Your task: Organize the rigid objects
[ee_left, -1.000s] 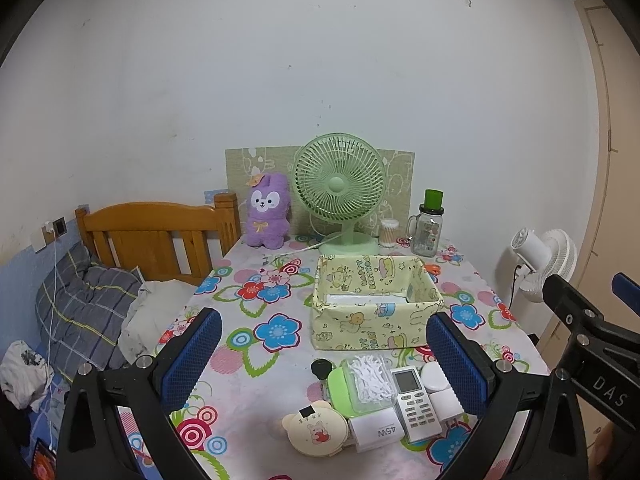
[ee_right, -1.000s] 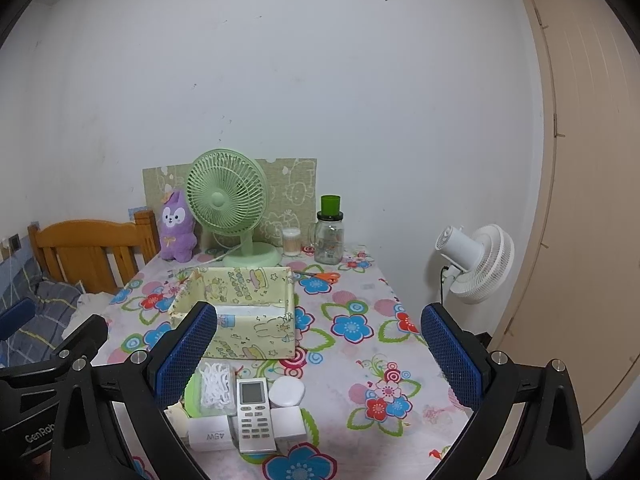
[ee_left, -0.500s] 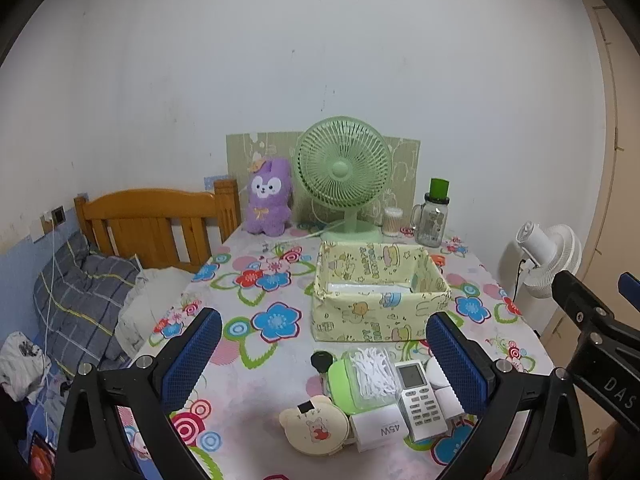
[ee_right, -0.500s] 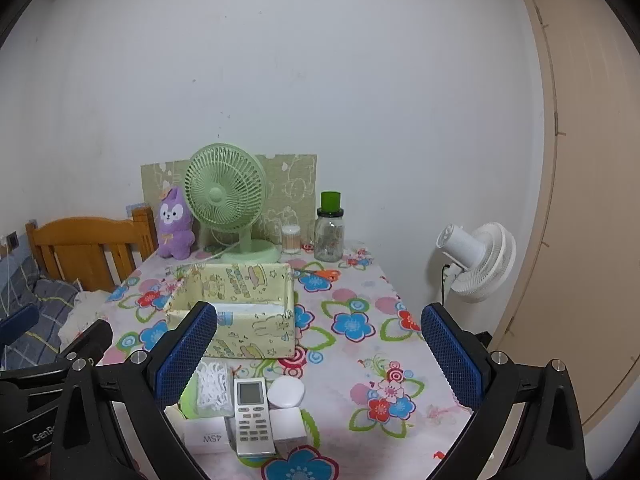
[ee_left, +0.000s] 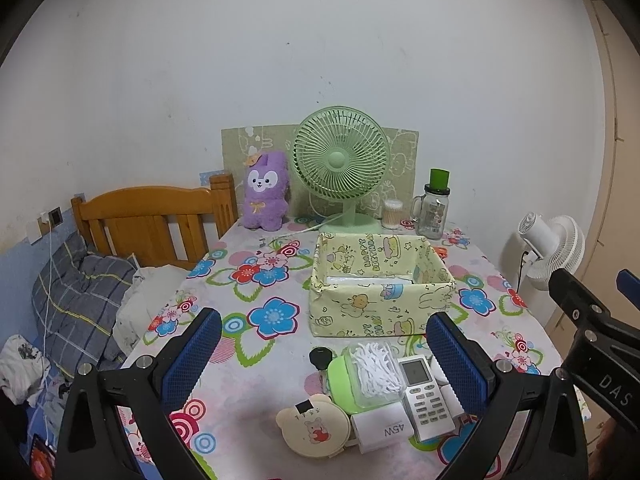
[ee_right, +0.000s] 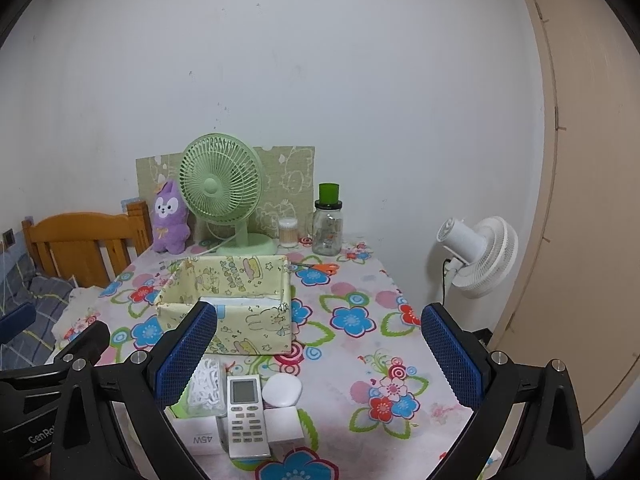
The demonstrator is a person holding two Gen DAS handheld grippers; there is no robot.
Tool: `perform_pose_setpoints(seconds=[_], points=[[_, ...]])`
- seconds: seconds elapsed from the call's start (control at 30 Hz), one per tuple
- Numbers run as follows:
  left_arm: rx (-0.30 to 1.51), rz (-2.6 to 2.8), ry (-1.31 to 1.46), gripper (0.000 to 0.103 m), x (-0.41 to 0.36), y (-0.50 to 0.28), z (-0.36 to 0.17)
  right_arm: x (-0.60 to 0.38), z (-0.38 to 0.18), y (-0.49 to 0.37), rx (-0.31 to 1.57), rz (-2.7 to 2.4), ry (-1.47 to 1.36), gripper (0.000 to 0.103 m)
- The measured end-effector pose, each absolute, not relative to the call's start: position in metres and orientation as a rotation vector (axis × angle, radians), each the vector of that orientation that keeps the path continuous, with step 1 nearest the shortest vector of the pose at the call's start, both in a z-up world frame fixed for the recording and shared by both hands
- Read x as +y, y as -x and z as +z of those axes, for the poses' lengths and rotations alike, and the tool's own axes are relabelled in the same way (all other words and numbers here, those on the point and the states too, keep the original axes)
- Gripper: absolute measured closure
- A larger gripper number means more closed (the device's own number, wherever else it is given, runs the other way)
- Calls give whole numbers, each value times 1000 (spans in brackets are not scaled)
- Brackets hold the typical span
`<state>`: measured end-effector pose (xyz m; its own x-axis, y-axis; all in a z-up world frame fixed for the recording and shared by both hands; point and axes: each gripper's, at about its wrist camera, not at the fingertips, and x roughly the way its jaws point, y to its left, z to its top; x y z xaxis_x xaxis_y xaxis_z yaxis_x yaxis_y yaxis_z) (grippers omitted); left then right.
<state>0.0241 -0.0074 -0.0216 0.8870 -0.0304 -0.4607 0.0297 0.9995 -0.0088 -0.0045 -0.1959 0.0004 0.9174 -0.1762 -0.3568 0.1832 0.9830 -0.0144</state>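
On the floral desk (ee_left: 276, 280) w/ yellow box (ee_left: 380, 284), the remote (ee_right: 246, 416) at front edge is light, stiff, slippery, so grip its long sides; left hand-held gripper (ee_left: 332, 360) & right hand-held gripper (ee_right: 320, 356) both spread wide, empty.

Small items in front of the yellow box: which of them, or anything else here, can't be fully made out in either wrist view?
- White adapter: marked 45W; the remote overlaps it in both views.
- White round case: in the left wrist view, mostly hidden behind a blue finger.
- Green-lidded box: in the right wrist view, partly covered by a finger.
- Yellow box: near wall hides most of its inside.
- Black knob: too small to identify.
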Motion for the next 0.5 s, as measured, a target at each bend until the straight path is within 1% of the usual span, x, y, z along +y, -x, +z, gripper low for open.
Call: perform_pose_setpoints(seconds=[0.27, 0.5], points=[[491, -24, -18, 0, -6, -27, -33, -197, -16, 2, 384, -171, -48, 0], [516, -37, -37, 0, -8, -31, -54, -203, -38, -4, 406, -135, -111, 0]])
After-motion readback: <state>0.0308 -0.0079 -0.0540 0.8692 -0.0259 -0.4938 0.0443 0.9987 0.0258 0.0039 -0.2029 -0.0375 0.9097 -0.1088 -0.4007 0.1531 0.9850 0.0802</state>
